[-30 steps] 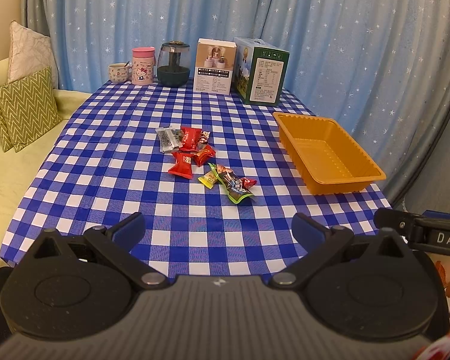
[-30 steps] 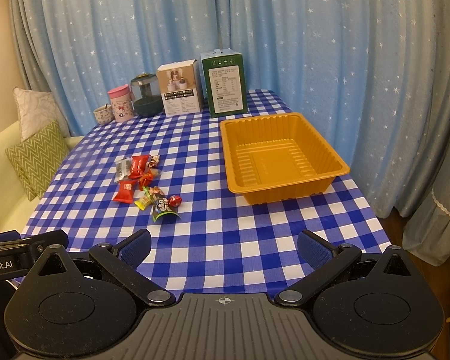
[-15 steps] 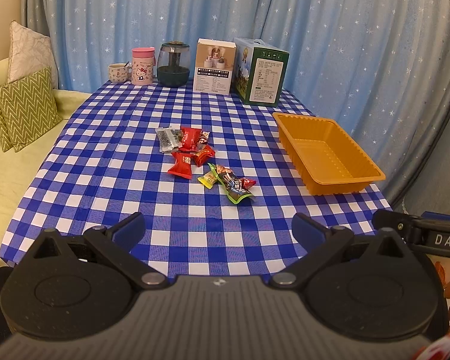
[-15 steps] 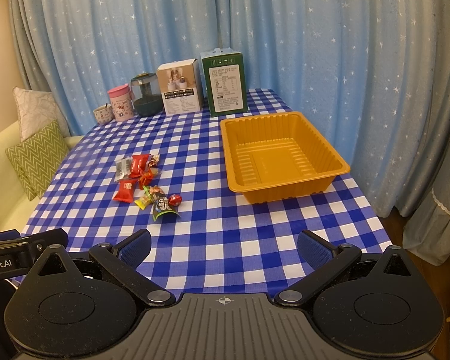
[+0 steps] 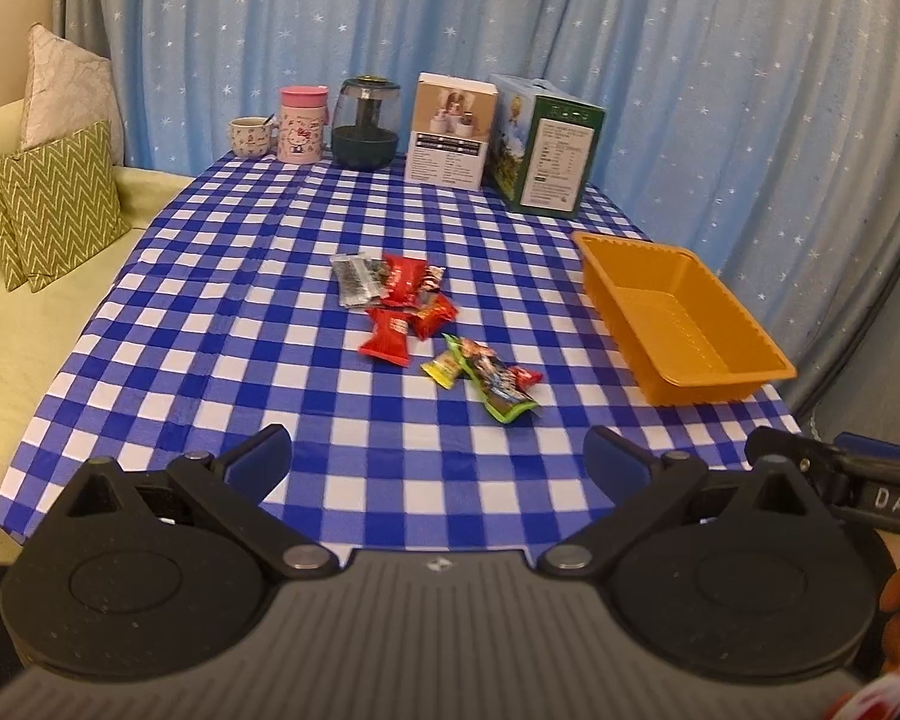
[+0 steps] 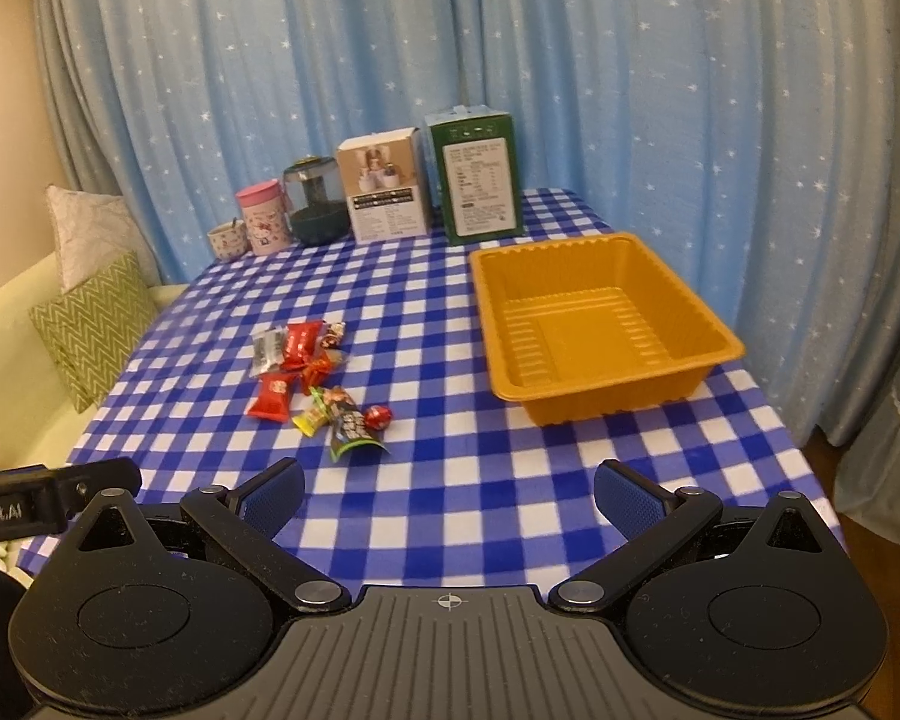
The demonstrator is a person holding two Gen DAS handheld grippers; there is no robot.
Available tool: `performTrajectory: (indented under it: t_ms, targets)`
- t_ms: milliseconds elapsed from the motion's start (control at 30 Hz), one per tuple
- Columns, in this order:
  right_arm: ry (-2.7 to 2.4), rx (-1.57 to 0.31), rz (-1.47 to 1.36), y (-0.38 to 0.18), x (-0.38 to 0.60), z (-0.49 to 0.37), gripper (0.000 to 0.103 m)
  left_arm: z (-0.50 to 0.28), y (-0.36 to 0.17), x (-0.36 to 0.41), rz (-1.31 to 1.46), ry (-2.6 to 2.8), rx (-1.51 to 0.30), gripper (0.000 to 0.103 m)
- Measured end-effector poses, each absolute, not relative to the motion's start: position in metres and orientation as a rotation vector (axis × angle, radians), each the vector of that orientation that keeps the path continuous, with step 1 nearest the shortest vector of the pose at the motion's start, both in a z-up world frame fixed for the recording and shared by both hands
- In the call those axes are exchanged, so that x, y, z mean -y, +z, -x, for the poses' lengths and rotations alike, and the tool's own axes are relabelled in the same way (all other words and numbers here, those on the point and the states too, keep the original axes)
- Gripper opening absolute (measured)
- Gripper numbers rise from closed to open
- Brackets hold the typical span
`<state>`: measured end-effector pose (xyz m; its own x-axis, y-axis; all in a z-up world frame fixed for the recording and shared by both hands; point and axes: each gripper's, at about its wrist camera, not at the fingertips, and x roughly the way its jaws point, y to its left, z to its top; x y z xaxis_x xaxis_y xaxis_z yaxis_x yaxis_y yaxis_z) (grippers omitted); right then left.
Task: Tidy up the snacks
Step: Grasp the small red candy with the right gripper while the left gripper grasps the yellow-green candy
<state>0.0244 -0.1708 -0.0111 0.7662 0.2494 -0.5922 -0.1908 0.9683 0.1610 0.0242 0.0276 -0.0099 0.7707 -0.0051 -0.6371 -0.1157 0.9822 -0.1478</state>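
Observation:
Several wrapped snacks lie in a loose pile (image 5: pixel 417 306) mid-table, also in the right wrist view (image 6: pixel 312 369): red packets (image 5: pixel 387 339), a grey packet (image 5: pixel 354 279), a green packet (image 5: pixel 501 390), a small yellow one (image 5: pixel 444 369). An empty orange tray (image 5: pixel 744 369) stands to their right, its rim shown in the right wrist view (image 6: pixel 606 246). My left gripper (image 5: pixel 438 462) is open and empty above the table's near edge. My right gripper (image 6: pixel 450 495) is open and empty, near the front edge, facing the tray.
At the table's far edge stand a small cup (image 5: pixel 249 135), a pink mug (image 5: pixel 302 126), a dark glass jar (image 5: pixel 366 123), a white box (image 5: pixel 453 129) and a green box (image 5: pixel 549 153). A sofa with cushions (image 5: pixel 48 204) lies left. Blue curtains hang behind.
Both grippers stay open. The views have hardly shifted; nothing on the table has moved.

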Motion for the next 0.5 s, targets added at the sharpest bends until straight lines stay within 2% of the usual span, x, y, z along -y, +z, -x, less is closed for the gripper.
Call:
performTrajectory:
  t_ms: [133, 200, 233, 300, 500]
  targets:
    - [0.282, -0.643, -0.086, -0.022, 0.157, -0.042, 0.102, -0.044, -0.018, -0.043, 0.188, 0.065, -0.698, 0.100]
    - [0.310, -0.640, -0.076, -0.027, 0.148, -0.053, 0.092, -0.056, -0.023, -0.050, 0.182, 0.058, -0.708, 0.098]
    - [0.328, -0.645, -0.073, -0.031, 0.144, -0.060, 0.084, -0.062, -0.026, -0.053, 0.178, 0.055, -0.712, 0.098]
    - [0.352, -0.659, -0.075, -0.039, 0.138, -0.073, 0.082, -0.074, -0.032, -0.058, 0.171, 0.049, -0.721, 0.097]
    - [0.387, -0.707, -0.058, -0.068, 0.123, -0.112, 0.060, -0.113, -0.053, -0.068, 0.142, 0.015, -0.755, 0.092]
